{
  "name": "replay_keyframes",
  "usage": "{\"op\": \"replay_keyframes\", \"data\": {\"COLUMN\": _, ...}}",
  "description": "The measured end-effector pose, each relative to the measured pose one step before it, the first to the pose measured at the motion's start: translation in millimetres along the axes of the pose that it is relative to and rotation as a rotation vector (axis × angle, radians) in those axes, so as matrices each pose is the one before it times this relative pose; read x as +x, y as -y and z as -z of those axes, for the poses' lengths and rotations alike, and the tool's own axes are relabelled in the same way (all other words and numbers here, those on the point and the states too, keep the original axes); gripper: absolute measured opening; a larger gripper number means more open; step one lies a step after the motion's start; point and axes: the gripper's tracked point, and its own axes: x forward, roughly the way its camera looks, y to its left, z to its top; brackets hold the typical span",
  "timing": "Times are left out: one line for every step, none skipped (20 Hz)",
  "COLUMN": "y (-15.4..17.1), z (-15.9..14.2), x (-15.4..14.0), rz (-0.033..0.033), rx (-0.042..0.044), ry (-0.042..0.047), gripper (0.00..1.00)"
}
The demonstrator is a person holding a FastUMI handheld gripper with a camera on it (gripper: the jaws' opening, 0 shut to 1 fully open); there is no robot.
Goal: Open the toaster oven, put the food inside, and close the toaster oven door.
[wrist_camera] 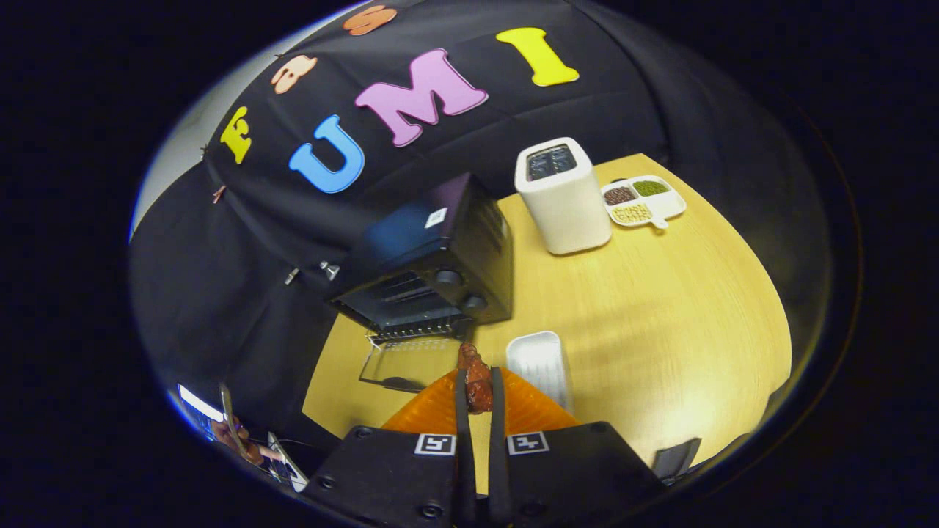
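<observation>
Fingers (477,392) closed on the food (477,378), held above the tabletop (660,308). Left to right beyond them: oven (429,257) with door (407,363) open, white tray (541,363), toaster (563,194), divided dish (644,202).

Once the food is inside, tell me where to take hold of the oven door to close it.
Take the toaster oven's door by its free front edge nearest the gripper, coming from below. It lies folded down flat, hinged at the oven mouth. The gripper is now shut on the food.

Oven mouth (411,297) open (door (407,363) down); tray (541,364) beside path.
</observation>
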Motion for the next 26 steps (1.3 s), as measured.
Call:
{"op": "replay_keyframes", "data": {"y": -19.98, "z": 1.13, "x": 2.39, "rz": -0.01659, "rx": -0.00771, "ry": 0.01204, "gripper": 0.11}}
{"op": "replay_keyframes", "data": {"y": -17.97, "z": 2.2, "x": 2.45, "rz": -0.01377, "rx": -0.0097, "ry": 0.00962, "gripper": 0.11}}
{"op": "replay_keyframes", "data": {"y": -16.85, "z": 1.8, "x": 4.17, "rz": -0.01, "rx": -0.01476, "ry": 0.00872, "gripper": 0.11}}
{"op": "replay_keyframes", "data": {"y": -13.83, "z": 2.44, "x": 5.33, "rz": -0.00833, "rx": -0.01145, "ry": 0.00956, "gripper": 0.11}}
{"op": "replay_keyframes", "data": {"y": -15.95, "z": 1.75, "x": 5.82, "rz": -0.01182, "rx": -0.00676, "ry": 0.01096, "gripper": 0.11}}
{"op": "replay_keyframes", "data": {"y": -13.37, "z": 2.82, "x": 7.18, "rz": -0.00835, "rx": 0.00084, "ry": 0.00934, "gripper": 0.11}}
{"op": "replay_keyframes", "data": {"y": -12.6, "z": 4.18, "x": 8.23, "rz": -0.00837, "rx": 0.00119, "ry": 0.00483, "gripper": 0.11}}
{"op": "replay_keyframes", "data": {"y": -9.56, "z": 5.35, "x": 10.61, "rz": -0.00383, "rx": 0.00434, "ry": 0.00001, "gripper": 0.11}}
{"op": "replay_keyframes", "data": {"y": -9.17, "z": 4.64, "x": 11.12, "rz": -0.00401, "rx": 0.00508, "ry": -0.00086, "gripper": 0.11}}
{"op": "replay_keyframes", "data": {"y": -7.59, "z": 2.6, "x": 11.03, "rz": -0.00221, "rx": 0.00766, "ry": 0.00495, "gripper": 0.11}}
{"op": "replay_keyframes", "data": {"y": -5.96, "z": 1.57, "x": 11.93, "rz": -0.00397, "rx": 0.00635, "ry": 0.00948, "gripper": 0.11}}
{"op": "replay_keyframes", "data": {"y": -5.24, "z": 0.62, "x": 11.79, "rz": -0.00704, "rx": -0.00238, "ry": 0.01524, "gripper": 0.11}}
{"op": "replay_keyframes", "data": {"y": -2.5, "z": 0.6, "x": 13.11, "rz": 0.00075, "rx": -0.00688, "ry": 0.01278, "gripper": 0.11}}
{"op": "replay_keyframes", "data": {"y": 0.85, "z": 2.11, "x": 11.76, "rz": 0.007, "rx": -0.00318, "ry": 0.00701, "gripper": 0.11}}
{"op": "replay_keyframes", "data": {"y": 1.2, "z": 1.86, "x": 11.44, "rz": 0.00596, "rx": 0.00373, "ry": 0.00703, "gripper": 0.11}}
{"op": "replay_keyframes", "data": {"y": 2.69, "z": 6.18, "x": 11.18, "rz": 0.0037, "rx": 0.00869, "ry": 0.0058, "gripper": 0.11}}
{"op": "replay_keyframes", "data": {"y": 1.12, "z": -2.33, "x": 9.34, "rz": 0.00665, "rx": 0.01434, "ry": 0.00644, "gripper": 0.11}}
{"op": "replay_keyframes", "data": {"y": 3.8, "z": -1.14, "x": 8.37, "rz": 0.00819, "rx": 0.0123, "ry": 0.00707, "gripper": 0.11}}
{"op": "replay_keyframes", "data": {"y": 3.69, "z": -1.09, "x": 7.93, "rz": 0.00754, "rx": 0.01, "ry": 0.00749, "gripper": 0.11}}
{"op": "replay_keyframes", "data": {"y": 3.36, "z": -1.75, "x": 8.08, "rz": 0.00265, "rx": 0.01468, "ry": 0.00827, "gripper": 0.11}}
{"op": "replay_keyframes", "data": {"y": 1.44, "z": -1.85, "x": 7.09, "rz": -0.00568, "rx": 0.01967, "ry": 0.01035, "gripper": 0.11}}
{"op": "replay_keyframes", "data": {"y": -1.42, "z": -6.23, "x": 6.95, "rz": -0.01116, "rx": 0.02039, "ry": 0.01568, "gripper": 0.11}}
{"op": "replay_keyframes", "data": {"y": 1.57, "z": -3.66, "x": 8.81, "rz": -0.00817, "rx": 0.01665, "ry": 0.01549, "gripper": 0.11}}
{"op": "replay_keyframes", "data": {"y": 1.63, "z": -3.33, "x": 7.32, "rz": -0.00701, "rx": 0.00932, "ry": 0.01735, "gripper": 0.11}}
{"op": "replay_keyframes", "data": {"y": 1.63, "z": -3.16, "x": 7.65, "rz": -0.0077, "rx": 0.00732, "ry": 0.01553, "gripper": 0.11}}
{"op": "replay_keyframes", "data": {"y": 1.66, "z": -1.9, "x": 9.35, "rz": -0.01074, "rx": 0.00593, "ry": 0.01083, "gripper": 0.11}}
